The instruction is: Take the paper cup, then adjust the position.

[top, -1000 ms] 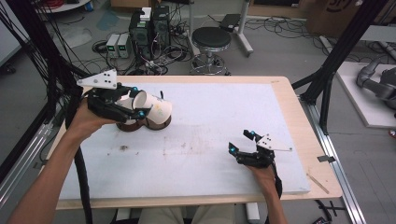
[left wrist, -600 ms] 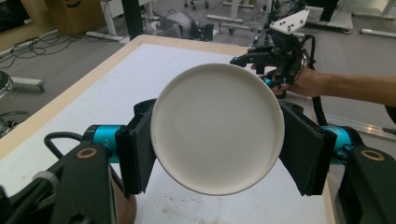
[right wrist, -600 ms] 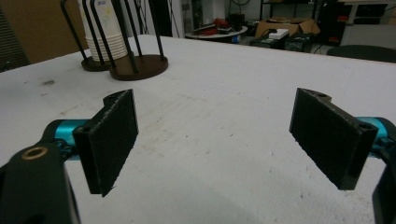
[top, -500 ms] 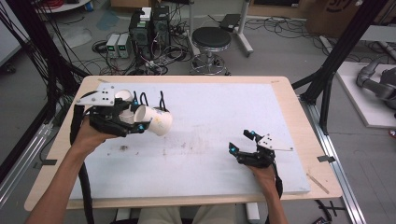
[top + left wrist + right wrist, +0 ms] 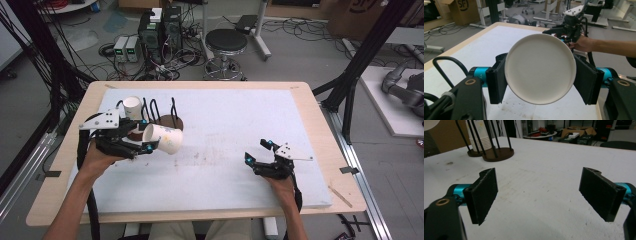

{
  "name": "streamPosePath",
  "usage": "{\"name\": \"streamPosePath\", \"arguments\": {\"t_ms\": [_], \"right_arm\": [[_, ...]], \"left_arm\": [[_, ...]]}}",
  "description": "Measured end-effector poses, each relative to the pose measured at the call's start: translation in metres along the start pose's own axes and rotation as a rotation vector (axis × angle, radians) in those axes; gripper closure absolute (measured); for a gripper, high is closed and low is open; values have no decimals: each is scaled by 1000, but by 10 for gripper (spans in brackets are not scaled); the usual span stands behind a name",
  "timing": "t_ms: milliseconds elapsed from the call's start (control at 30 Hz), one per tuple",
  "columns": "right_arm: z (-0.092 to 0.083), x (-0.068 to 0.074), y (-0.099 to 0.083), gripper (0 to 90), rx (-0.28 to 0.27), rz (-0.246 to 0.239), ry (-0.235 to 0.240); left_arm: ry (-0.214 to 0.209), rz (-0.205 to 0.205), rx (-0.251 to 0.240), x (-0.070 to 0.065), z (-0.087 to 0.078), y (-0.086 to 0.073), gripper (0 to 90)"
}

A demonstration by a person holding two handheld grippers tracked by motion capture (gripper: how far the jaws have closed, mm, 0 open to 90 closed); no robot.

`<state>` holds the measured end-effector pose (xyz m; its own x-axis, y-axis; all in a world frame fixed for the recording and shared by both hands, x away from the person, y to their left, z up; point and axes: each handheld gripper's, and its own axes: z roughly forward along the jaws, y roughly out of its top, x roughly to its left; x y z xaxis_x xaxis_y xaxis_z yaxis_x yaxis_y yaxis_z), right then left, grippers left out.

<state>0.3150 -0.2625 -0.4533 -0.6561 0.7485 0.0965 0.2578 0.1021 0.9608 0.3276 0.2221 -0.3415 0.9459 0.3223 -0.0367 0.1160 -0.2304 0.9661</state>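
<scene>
My left gripper [image 5: 148, 136] is shut on a white paper cup [image 5: 167, 140], which it holds on its side a little above the white mat. In the left gripper view the cup's round end [image 5: 540, 67] faces the camera, with a black jaw pressed on each side. Behind it stand two brown wire racks: one holds a stack of white cups [image 5: 132, 107], the other rack [image 5: 172, 120] has no cups. My right gripper [image 5: 258, 152] rests on the mat at the near right, open with nothing between its jaws.
The white mat [image 5: 230, 120] covers most of the wooden table [image 5: 305, 95]. In the right gripper view the cup stack [image 5: 479, 137] and the empty rack's base [image 5: 498, 153] stand far off. A stool and electronics sit on the floor beyond the table.
My left hand has come down and toward the near side with the cup still held, uncovering the racks behind it. The right gripper has not moved.
</scene>
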Motion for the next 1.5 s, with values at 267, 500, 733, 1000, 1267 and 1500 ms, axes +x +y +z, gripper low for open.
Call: {"name": "streamPosePath", "arguments": {"t_ms": [267,500,733,1000,1267,1500], "right_arm": [[0,0,0,157,1,0,-2],[0,0,0,157,-4,7,0],[0,1,0,157,-6,-3,-4],[0,1,0,157,-6,-12,-4],[-1,1,0,157,-5,-5,-2],[-1,0,1,157,-1,-13,32]], "left_arm": [[2,-7,0,1,1,-5,343],[13,-15,-8,4,-2,-6,343],[10,-21,-16,6,-4,-6,344],[11,-19,-18,6,-4,-6,343],[12,-20,-15,6,-3,-6,344],[5,-19,-8,7,0,-7,344]]}}
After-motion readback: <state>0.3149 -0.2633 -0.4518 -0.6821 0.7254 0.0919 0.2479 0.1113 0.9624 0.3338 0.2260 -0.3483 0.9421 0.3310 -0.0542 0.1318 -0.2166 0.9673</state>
